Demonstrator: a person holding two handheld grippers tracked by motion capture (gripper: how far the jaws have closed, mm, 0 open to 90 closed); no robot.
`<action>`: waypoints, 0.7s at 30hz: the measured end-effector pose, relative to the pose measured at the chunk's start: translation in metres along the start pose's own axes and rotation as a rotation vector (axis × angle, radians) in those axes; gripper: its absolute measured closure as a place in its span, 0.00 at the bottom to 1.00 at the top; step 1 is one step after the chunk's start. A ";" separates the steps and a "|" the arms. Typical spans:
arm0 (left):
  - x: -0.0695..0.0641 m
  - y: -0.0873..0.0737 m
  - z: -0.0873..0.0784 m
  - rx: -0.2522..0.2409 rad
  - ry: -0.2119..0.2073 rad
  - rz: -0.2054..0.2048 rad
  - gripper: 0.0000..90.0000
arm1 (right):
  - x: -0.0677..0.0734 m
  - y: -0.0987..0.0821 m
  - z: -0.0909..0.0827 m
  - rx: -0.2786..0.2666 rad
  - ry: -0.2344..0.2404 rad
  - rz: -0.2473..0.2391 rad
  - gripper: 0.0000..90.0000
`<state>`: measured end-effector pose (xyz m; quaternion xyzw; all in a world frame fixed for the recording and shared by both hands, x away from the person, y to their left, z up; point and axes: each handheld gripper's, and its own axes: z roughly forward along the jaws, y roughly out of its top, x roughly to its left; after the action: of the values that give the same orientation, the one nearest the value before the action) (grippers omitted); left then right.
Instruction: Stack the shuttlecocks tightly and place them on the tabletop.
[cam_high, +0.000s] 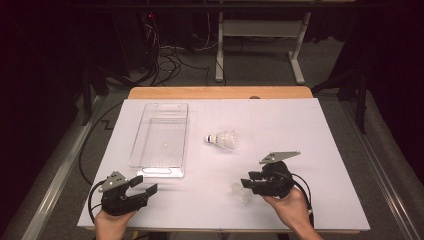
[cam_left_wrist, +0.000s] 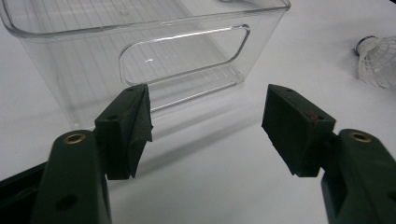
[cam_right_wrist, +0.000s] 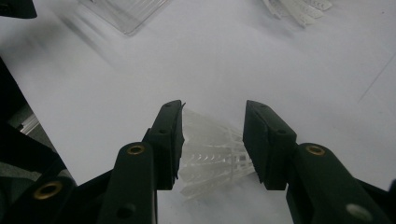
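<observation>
Right gripper (cam_right_wrist: 212, 135), lower centre of the right gripper view: both black jaws flank a white shuttlecock (cam_right_wrist: 212, 156) lying on the white table sheet (cam_right_wrist: 233, 60). The left jaw touches its feather skirt; whether the right jaw presses on it I cannot tell, so a firm grip is not confirmed. Jaws stand about half apart.

High view: the same gripper (cam_high: 248, 181) sits lower right of centre, the person's right hand (cam_high: 290, 207) behind it, and the shuttlecock (cam_high: 241, 192) shows as a pale blur at the jaw tips.

Left gripper (cam_left_wrist: 208, 121), left gripper view: jaws wide apart, nothing between them, bare sheet below. In the high view it rests at lower left (cam_high: 145, 185), held by the left hand (cam_high: 112, 222).

Clear plastic bin (cam_high: 161, 140): left of centre in the high view, long axis running up the frame, near end just beyond the left gripper.

Second shuttlecock (cam_high: 221, 140): centre of the high view, on its side, just right of the bin, well apart from both grippers.
</observation>
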<state>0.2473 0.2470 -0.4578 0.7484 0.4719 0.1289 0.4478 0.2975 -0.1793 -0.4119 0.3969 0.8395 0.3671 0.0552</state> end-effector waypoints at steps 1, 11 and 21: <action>0.000 0.000 0.000 0.000 0.000 0.000 0.37 | 0.001 0.000 0.001 0.004 0.000 -0.008 0.65; 0.000 0.000 0.000 0.000 -0.001 -0.001 0.37 | 0.008 0.001 0.009 0.037 -0.001 -0.032 0.64; 0.000 0.000 0.000 0.001 -0.001 -0.002 0.37 | 0.010 0.001 0.016 0.068 -0.017 -0.049 0.63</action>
<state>0.2472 0.2474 -0.4579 0.7483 0.4723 0.1280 0.4479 0.2981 -0.1627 -0.4211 0.3806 0.8605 0.3337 0.0577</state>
